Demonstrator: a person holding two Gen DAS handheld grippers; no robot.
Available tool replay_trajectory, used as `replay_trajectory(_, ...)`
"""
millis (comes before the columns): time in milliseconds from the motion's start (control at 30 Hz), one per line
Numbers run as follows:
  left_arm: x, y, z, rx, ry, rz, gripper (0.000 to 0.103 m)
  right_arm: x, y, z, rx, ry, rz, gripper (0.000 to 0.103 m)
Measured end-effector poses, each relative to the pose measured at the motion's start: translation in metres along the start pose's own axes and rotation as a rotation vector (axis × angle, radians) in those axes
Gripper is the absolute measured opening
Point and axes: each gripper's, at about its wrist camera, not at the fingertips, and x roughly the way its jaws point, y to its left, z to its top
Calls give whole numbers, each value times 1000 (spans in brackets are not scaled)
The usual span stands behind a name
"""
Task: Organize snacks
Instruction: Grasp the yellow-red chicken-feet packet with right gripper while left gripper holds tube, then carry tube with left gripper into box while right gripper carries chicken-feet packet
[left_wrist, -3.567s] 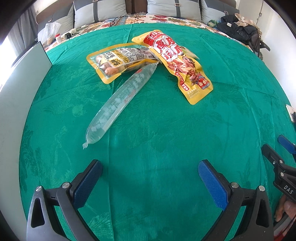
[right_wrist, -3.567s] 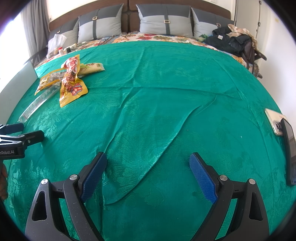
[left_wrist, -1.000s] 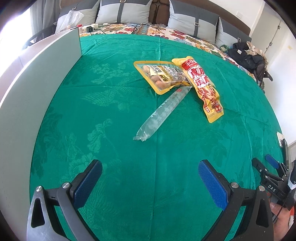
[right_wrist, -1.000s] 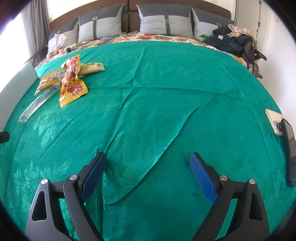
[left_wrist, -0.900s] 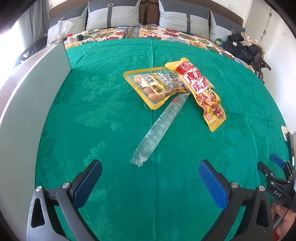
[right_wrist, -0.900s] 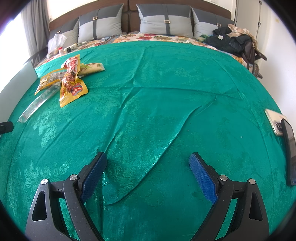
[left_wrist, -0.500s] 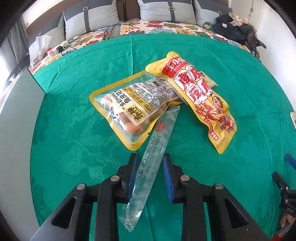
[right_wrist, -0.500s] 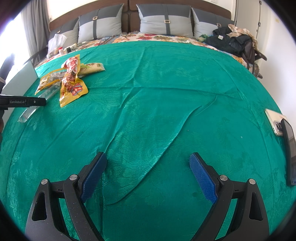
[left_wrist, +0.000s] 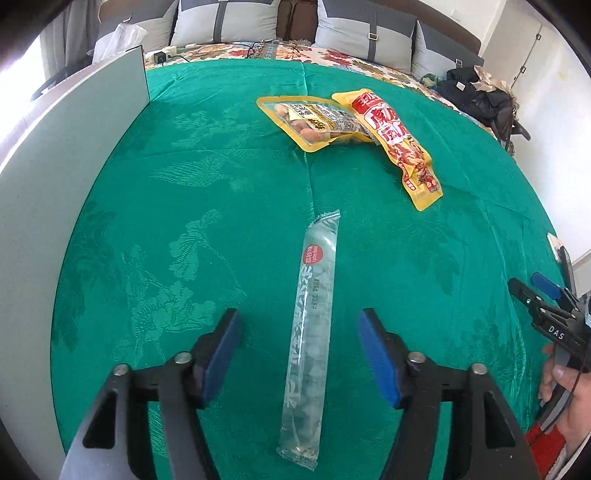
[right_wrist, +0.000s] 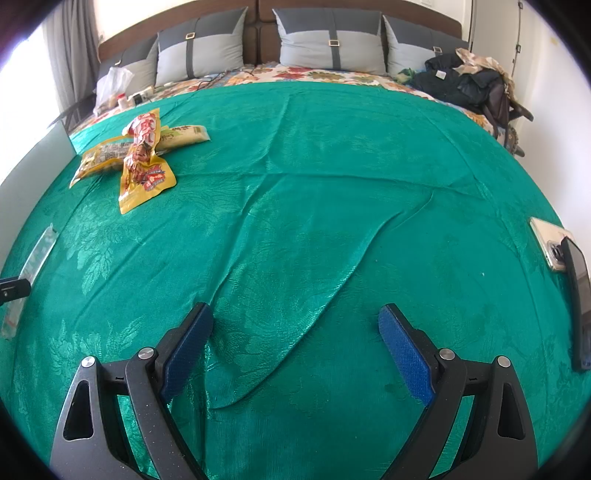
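A long clear snack tube (left_wrist: 312, 325) with a red round label lies on the green cloth, running lengthwise between my left gripper's (left_wrist: 297, 345) open fingers, apart from both pads. Farther back lie a yellow-edged clear sausage pack (left_wrist: 314, 122) and a yellow and red snack pouch (left_wrist: 399, 144) overlapping it. My right gripper (right_wrist: 295, 343) is open and empty over bare green cloth. In the right wrist view the pouch (right_wrist: 142, 162) and sausage pack (right_wrist: 103, 157) lie far left, with the tube (right_wrist: 31, 271) at the left edge.
A pale grey board (left_wrist: 55, 177) stands along the left edge of the bed. Two phones (right_wrist: 565, 266) lie at the right edge. Pillows (right_wrist: 328, 44) and dark clothes (right_wrist: 465, 81) are at the back. The cloth has raised folds (right_wrist: 325, 266).
The left gripper pulled the clear tube away from the two packs toward the near side, then opened and let it go. The right gripper has not moved.
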Motion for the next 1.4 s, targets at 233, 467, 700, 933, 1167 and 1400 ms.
replay_trajectory(233,3,-9,-7,103,-26,88,51,-17,8,23,71,-87,164,92)
replay_trajectory(467,-5,-15,-13,128,-29,17,18,43,89,128,-80,57,323,92)
replay_trajectory(700,-15,7,-26,3,-34,-84,18,107,141,160,-115,159,262,87)
replay_trajectory(933,-22,23,-30,-103,-48,-200,18,62,98,129,7,178,421,44)
replay_trajectory(1167,-32,25,-36,-173,-60,-310,18,1,13,24,408,191,636,44)
replay_trajectory(1400,-62,28,-35,-178,-93,-370,18,-23,14,-32,552,191,704,44)
